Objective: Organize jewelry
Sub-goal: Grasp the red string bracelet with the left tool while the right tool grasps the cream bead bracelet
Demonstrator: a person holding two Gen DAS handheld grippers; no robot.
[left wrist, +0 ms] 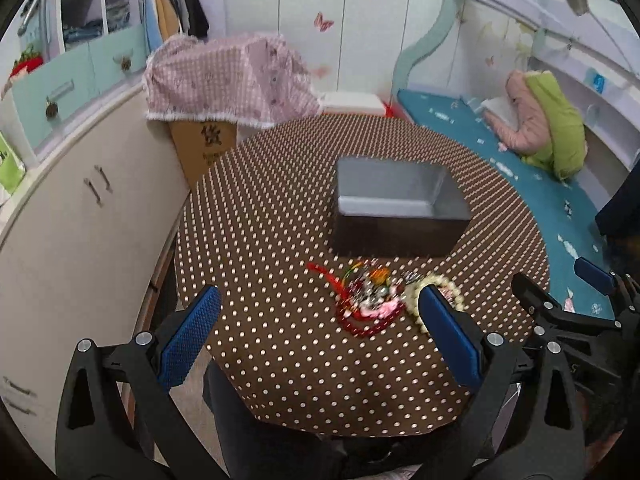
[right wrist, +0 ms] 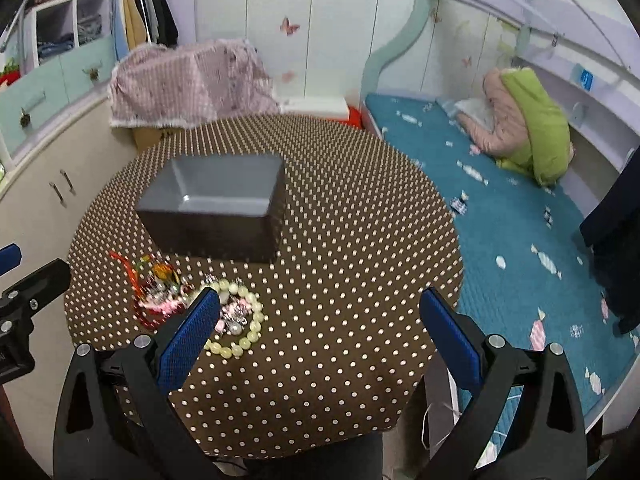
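A heap of jewelry (left wrist: 370, 300) lies on the round brown polka-dot table (left wrist: 280, 216), just in front of an empty grey box (left wrist: 396, 208). It holds a red bead string, a pale pearl bracelet (right wrist: 240, 320) and small colourful pieces. My left gripper (left wrist: 320, 304) hovers open above the table's near edge, its right finger over the pearl bracelet (left wrist: 440, 300). My right gripper (right wrist: 320, 308) is open too, with the jewelry heap (right wrist: 168, 288) at its left finger. The grey box (right wrist: 216, 208) stands behind the heap. Nothing is held by either gripper.
A cream cabinet (left wrist: 80, 208) curves along the left. A cardboard box under pink checked cloth (left wrist: 224, 80) stands behind the table. A bed with a teal cover (right wrist: 500, 208) and a green and pink bundle (right wrist: 524, 128) lies to the right. The right gripper (left wrist: 572, 308) shows at the left view's edge.
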